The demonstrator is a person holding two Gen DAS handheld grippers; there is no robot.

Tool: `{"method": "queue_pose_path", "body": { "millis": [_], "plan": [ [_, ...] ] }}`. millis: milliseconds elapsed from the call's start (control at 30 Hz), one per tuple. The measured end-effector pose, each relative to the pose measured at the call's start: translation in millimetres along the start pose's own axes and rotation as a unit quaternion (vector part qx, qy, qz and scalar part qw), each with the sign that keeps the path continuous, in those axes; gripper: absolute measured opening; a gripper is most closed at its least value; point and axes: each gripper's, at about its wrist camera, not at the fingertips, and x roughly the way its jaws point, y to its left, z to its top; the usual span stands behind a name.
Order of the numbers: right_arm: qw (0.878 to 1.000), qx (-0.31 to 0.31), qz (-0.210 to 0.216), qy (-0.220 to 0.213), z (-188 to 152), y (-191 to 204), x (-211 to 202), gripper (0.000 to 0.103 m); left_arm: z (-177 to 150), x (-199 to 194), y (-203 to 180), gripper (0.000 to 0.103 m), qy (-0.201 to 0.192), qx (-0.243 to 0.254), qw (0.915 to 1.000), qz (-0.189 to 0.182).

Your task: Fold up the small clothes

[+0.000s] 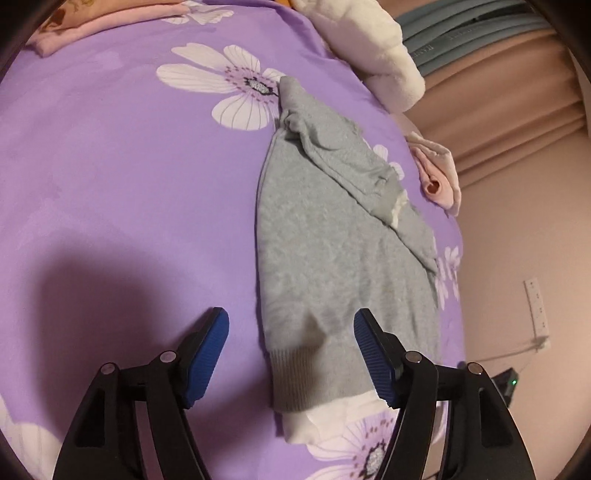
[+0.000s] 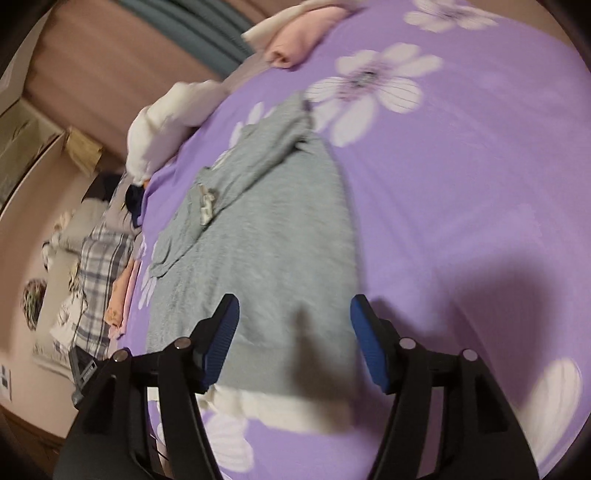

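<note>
Two grippers hang over the bed, both with jaws wide apart and nothing between the pads. The left gripper (image 1: 291,354) sits low over the ribbed hem of the grey sweater (image 1: 332,258); the hem lies in the gap between its fingers, nearer the right-hand pad, with a white lining (image 1: 325,417) poking out just below. Ahead of those fingers the sweater stretches away, already folded lengthwise, with one sleeve (image 1: 354,173) laid diagonally across the body so its cuff rests on top. That placement looks deliberate: sleeve tucked in first, leaving a narrow strip ready to be doubled over.

From the right gripper (image 2: 295,343) the same sweater (image 2: 266,229) fills the space between and beyond the fingers, its hem just under the left-hand pad. This view is smeared, so fine detail is lost. Both grippers at the hem end suggests the next fold would carry hem toward collar, though neither has closed on cloth yet.

Far ahead of the left fingers sit a pink garment (image 1: 74,33), folded, and a white plush bundle (image 1: 376,51); a small pink roll (image 1: 439,181) lies off to the right. The purple flowered sheet (image 1: 129,184) carries it all. No brand or readable writing shows anywhere.
</note>
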Motion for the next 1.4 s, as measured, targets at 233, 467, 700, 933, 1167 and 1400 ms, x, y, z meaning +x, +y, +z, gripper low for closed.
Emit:
{"method": "queue_pose_path", "body": {
  "millis": [233, 467, 700, 933, 1167, 1400],
  "plan": [
    [1.000, 0.020, 0.022, 0.005, -15.1, -11.0, -4.5, 0.064, -13.9, 0.1, -8.7, 0.069, -0.002, 0.015, 0.9995, 0.027],
    [1.000, 0.016, 0.022, 0.015, -14.8, -5.7, 2.3, 0.064, -23.7, 1.3, -11.9, 0.069, 0.001, 0.029, 0.9987, 0.041],
    [0.999, 0.021, 0.018, 0.017, -12.8, -7.4, 4.6, 0.064, -24.1, 0.9, -11.1, 0.069, 0.000, 0.032, 0.9987, 0.041],
    [1.000, 0.016, -0.012, 0.005, -7.9, -10.4, -3.2, 0.064, -24.9, -0.2, -11.4, 0.069, 0.005, 0.033, 0.9987, 0.038],
    [0.999, 0.022, 0.005, 0.028, -7.5, -16.2, 3.2, 0.064, -21.8, 5.0, -14.9, 0.069, 0.011, 0.035, 0.9988, 0.031],
    [0.999, 0.032, 0.027, 0.033, -5.0, -17.4, 11.5, 0.065, -17.9, 13.6, -17.6, 0.069, 0.017, 0.037, 0.9989, 0.022]
  ]
}}
